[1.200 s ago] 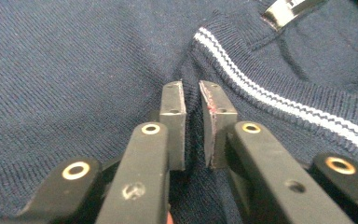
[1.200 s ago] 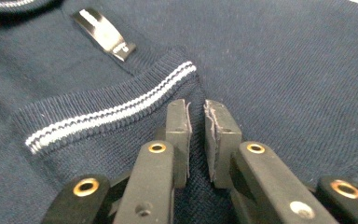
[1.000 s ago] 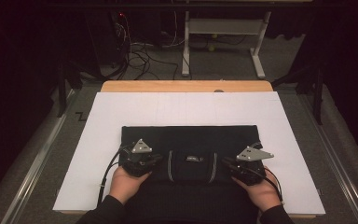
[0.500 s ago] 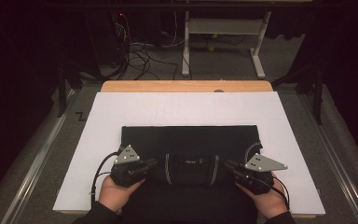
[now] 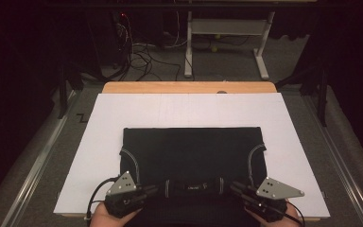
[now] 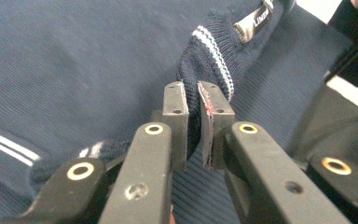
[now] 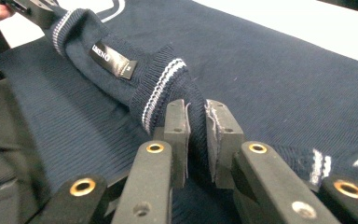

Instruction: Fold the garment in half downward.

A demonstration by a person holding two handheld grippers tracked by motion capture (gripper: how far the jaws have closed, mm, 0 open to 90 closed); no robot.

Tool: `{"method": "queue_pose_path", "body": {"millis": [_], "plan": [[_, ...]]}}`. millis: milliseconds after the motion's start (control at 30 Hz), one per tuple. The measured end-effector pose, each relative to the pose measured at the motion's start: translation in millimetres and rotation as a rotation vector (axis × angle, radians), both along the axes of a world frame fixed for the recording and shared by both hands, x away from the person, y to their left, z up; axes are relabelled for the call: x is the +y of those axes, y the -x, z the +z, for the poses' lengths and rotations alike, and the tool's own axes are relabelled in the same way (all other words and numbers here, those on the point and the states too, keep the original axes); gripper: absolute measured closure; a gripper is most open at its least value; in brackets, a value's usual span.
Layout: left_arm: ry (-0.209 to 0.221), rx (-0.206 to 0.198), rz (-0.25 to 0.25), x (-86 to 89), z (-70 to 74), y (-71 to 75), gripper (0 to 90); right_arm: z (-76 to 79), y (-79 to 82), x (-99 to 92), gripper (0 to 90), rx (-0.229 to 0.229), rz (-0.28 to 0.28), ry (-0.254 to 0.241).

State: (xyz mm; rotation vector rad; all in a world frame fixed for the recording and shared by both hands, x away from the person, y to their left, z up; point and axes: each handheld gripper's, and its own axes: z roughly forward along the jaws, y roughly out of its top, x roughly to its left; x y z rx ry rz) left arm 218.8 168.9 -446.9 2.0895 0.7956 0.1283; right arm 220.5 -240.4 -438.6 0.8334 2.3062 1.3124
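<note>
In the high view a dark navy sweater (image 5: pixel 194 156) lies flat on a white sheet (image 5: pixel 99 142) that covers a wooden table (image 5: pixel 189 87). Its straight hem lies at the far side and its collar (image 5: pixel 194 187) at the near edge, toward the person. The left gripper (image 5: pixel 146 191) sits at the collar's left end and the right gripper (image 5: pixel 236 189) at its right end, well apart, each topped by a grey three-cornered plate and held by a hand at the bottom edge. In the left gripper view the two black jaws are closed on a fold of the ribbed navy knit (image 6: pixel 193 88), which passes up between the pads; white stripes edge the rib, and a woven label (image 6: pixel 254 21) shows farther along the collar. In the right gripper view the jaws likewise clamp a bunched piece of the striped collar (image 7: pixel 168 79), the cloth pinched between the pads, with the label (image 7: pixel 114 60) just beyond and the other gripper (image 7: pixel 32 9) pinching the far end of the collar at the top left corner.
</note>
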Motion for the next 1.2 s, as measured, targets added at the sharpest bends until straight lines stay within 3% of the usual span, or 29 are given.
{"method": "queue_pose_path", "body": {"millis": [167, 267, 333, 500, 700, 967, 1200], "plan": [[-0.009, 0.032, -0.019, 1.5, -7.5, 9.7, 77.4, -7.2, 12.8, -2.9, 79.3, 0.031, 0.017, 0.024], [-0.005, 0.039, -0.02, 4.4, -8.4, 14.7, 77.2, -9.7, 18.1, -5.4, 76.8, 0.052, 0.022, 0.019], [0.006, 0.042, -0.019, 7.0, -7.8, 17.7, 71.8, -10.0, 22.4, -7.9, 75.5, 0.062, 0.031, 0.003], [0.017, 0.006, 0.02, 12.5, -6.0, 18.8, 64.1, -8.7, 27.6, -10.8, 69.6, 0.054, 0.024, -0.011], [0.034, -0.014, 0.097, 21.2, -10.7, 8.9, 47.9, -12.4, 17.7, -14.2, 56.5, 0.057, -0.04, -0.015], [0.057, -0.038, 0.174, 35.9, -16.9, -12.4, 35.6, -18.5, -3.6, -25.5, 36.0, 0.062, -0.163, -0.051], [0.071, -0.036, 0.257, 53.0, -20.1, -34.9, 24.3, -20.6, -26.7, -33.1, 20.5, 0.057, -0.248, -0.087]]}}
